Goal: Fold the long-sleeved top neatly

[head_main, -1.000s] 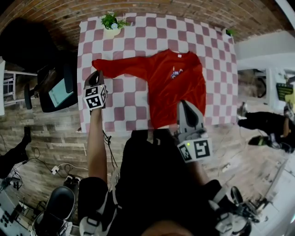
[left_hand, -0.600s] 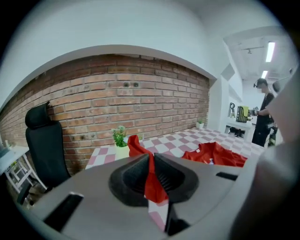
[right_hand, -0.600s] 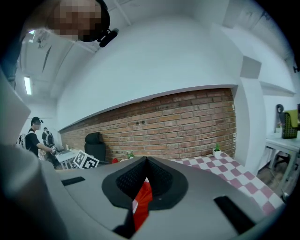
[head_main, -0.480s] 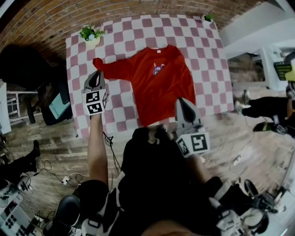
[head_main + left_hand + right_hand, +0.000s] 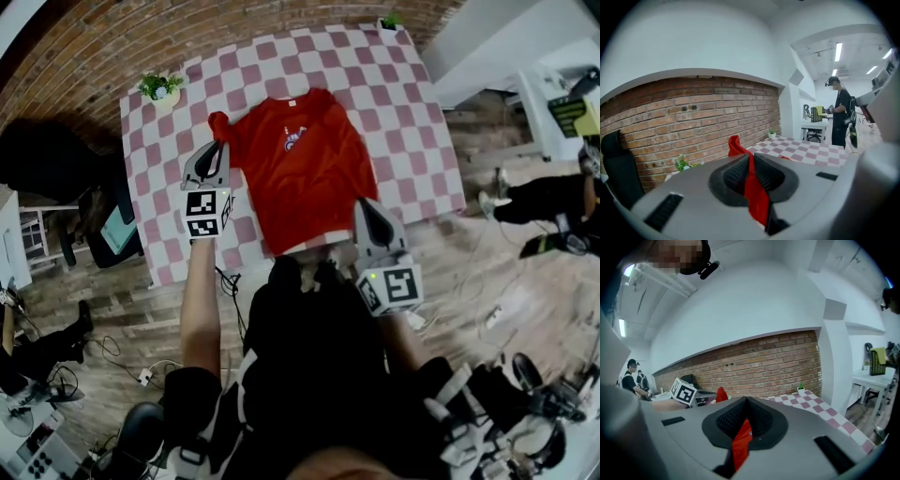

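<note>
A red long-sleeved top lies on a pink-and-white checked table in the upper middle of the head view, its body spread flat. The left gripper sits at the top's upper left. In its own view the jaws are closed almost fully on a fold of red sleeve, which rises in a peak beyond the tips. The right gripper is at the lower right corner of the top, by the near table edge. Its jaws are fully closed, pinching a strip of red cloth. A small potted plant stands at the table's upper left corner, against the brick wall.
</note>
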`<state>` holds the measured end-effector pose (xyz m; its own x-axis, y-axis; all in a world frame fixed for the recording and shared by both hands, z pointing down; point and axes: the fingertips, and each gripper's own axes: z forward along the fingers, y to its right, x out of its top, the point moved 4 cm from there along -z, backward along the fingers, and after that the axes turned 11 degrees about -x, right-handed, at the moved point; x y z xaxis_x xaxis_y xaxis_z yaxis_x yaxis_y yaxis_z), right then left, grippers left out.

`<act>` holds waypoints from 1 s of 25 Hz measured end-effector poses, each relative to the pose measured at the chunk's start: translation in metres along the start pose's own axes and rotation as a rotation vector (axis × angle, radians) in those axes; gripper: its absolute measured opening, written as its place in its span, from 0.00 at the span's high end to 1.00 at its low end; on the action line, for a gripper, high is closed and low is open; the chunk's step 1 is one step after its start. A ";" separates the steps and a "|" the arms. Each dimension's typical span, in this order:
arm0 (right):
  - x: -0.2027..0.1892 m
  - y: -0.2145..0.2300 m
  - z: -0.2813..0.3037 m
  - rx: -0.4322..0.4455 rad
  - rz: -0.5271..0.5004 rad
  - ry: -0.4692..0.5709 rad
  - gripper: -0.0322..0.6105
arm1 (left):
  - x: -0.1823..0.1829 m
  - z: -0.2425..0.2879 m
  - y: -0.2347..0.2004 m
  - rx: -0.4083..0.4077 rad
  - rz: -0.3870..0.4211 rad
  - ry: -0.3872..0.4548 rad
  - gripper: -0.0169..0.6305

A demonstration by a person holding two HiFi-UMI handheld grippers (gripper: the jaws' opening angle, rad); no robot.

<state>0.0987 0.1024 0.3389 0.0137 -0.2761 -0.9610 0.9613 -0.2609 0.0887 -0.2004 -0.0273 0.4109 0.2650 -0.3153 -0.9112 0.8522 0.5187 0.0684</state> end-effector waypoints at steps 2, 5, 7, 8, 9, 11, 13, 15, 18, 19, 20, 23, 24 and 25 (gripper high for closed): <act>-0.002 0.010 -0.007 -0.004 0.006 0.001 0.94 | 0.008 0.007 0.020 -0.027 0.017 0.006 0.92; -0.005 0.024 -0.016 -0.011 0.013 0.000 0.94 | 0.018 0.016 0.049 -0.065 0.037 0.015 0.92; -0.006 0.034 -0.021 -0.017 0.014 0.000 0.94 | 0.024 0.021 0.068 -0.092 0.047 0.023 0.92; -0.007 0.039 -0.024 -0.020 0.015 0.000 0.94 | 0.027 0.025 0.077 -0.105 0.054 0.025 0.92; -0.008 0.044 -0.026 -0.024 0.016 0.000 0.94 | 0.029 0.028 0.087 -0.118 0.065 0.028 0.92; -0.011 0.053 -0.031 -0.031 0.022 -0.001 0.94 | 0.033 0.036 0.104 -0.139 0.089 0.031 0.92; -0.014 0.063 -0.035 -0.039 0.028 -0.004 0.94 | 0.036 0.045 0.121 -0.165 0.096 0.031 0.92; -0.016 0.073 -0.038 -0.046 0.033 -0.006 0.94 | 0.038 0.055 0.140 -0.195 0.095 0.030 0.92; -0.020 0.089 -0.043 -0.062 0.037 -0.012 0.94 | 0.039 0.068 0.169 -0.234 0.093 0.026 0.92; -0.021 0.095 -0.045 -0.068 0.038 -0.015 0.94 | 0.038 0.072 0.178 -0.246 0.092 0.024 0.92; -0.023 0.101 -0.047 -0.074 0.040 -0.019 0.94 | 0.037 0.076 0.188 -0.258 0.090 0.021 0.92; -0.028 0.116 -0.052 -0.087 0.045 -0.031 0.94 | 0.028 0.089 0.217 -0.294 0.083 0.005 0.92; -0.030 0.121 -0.053 -0.090 0.043 -0.036 0.94 | 0.024 0.094 0.227 -0.304 0.078 -0.001 0.92; -0.033 0.125 -0.054 -0.093 0.039 -0.041 0.94 | 0.020 0.098 0.235 -0.314 0.072 -0.005 0.92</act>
<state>0.2336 0.1290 0.3673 0.0423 -0.3227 -0.9456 0.9817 -0.1626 0.0994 0.0496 0.0105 0.4489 0.3224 -0.2729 -0.9064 0.6505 0.7595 0.0027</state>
